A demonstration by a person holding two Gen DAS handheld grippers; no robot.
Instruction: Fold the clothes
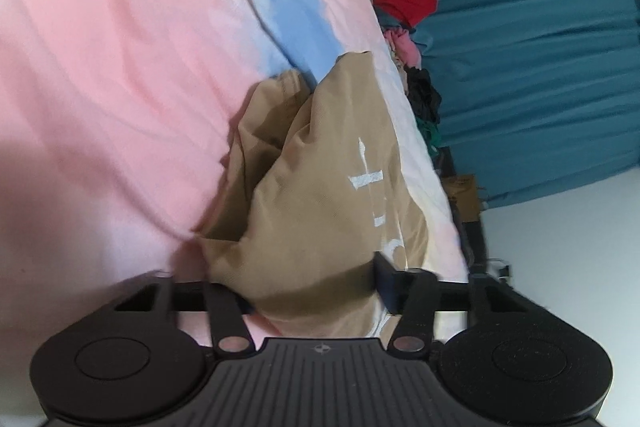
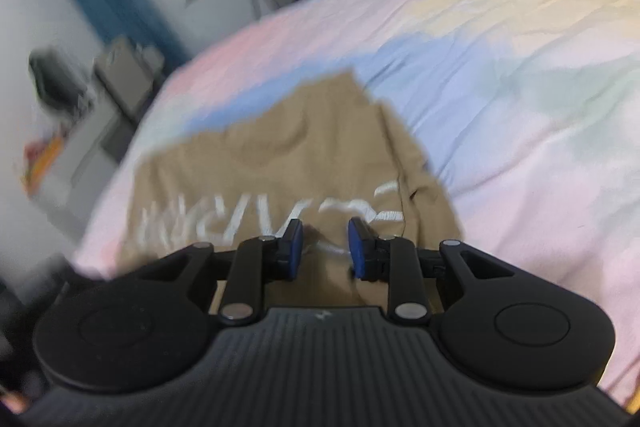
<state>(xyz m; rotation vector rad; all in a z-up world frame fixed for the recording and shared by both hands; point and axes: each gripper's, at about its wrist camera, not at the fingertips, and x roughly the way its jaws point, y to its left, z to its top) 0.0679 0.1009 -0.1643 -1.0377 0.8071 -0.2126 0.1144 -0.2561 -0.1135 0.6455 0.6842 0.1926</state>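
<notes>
- Evidently a fold is mid-way: the tan shirt (image 1: 320,195) lies on the pastel bedspread (image 1: 120,67), bunched and partly lifted in the left wrist view.
- The left gripper (image 1: 316,291) has cloth filling the gap between its jaws; whether they pinch it I cannot tell.
- The right gripper (image 2: 325,247) hovers just over the white lettering (image 2: 224,219), jaws parted narrowly around nothing.
- Next, I judge, the raised edge needs carrying across and laying flat, with the right side steadying or smoothing.
</notes>
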